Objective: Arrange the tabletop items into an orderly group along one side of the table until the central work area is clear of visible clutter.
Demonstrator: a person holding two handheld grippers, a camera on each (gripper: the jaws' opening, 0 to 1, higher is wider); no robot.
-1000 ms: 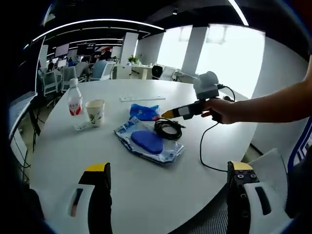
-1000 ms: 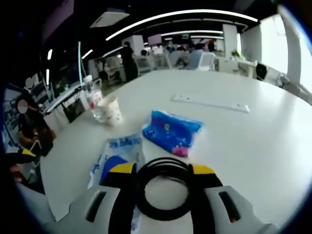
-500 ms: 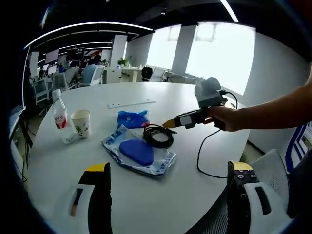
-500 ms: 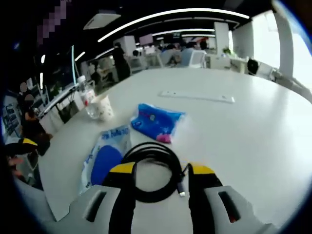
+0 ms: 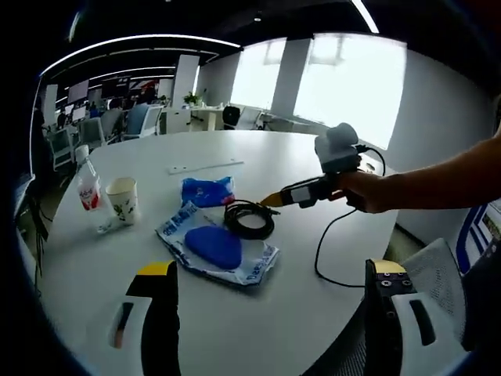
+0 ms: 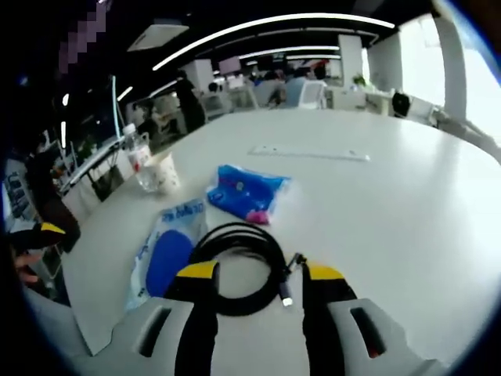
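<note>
1. A large round white table spreads across an open office, and every loose item sits on the half nearer the far desks.
2. In the left gripper view, a person's forearm and hand reach in from the right, holding the right gripper low over the tabletop with its yellow tips at the coil's edge.
3. The left gripper hangs near the table's near edge, well apart from the items, with its jaws spread wide and nothing between them.
4. A clear plastic bag with a blue pad inside lies flat near the middle of the table, touching the coil.
5. A coiled black cable lies on the table; in the right gripper view its near arc sits between the parted jaws of that gripper, its connector end just beside the right-hand jaw. The jaws are parted and the coil rests on the table rather than being clamped.
6. A blue tissue pack lies just beyond the coil.
7. A long white strip lies farther back, apart from the rest.
8. A paper cup stands upright near the table's far-left edge.
9. A water bottle with a red label stands just beside the cup.
</note>
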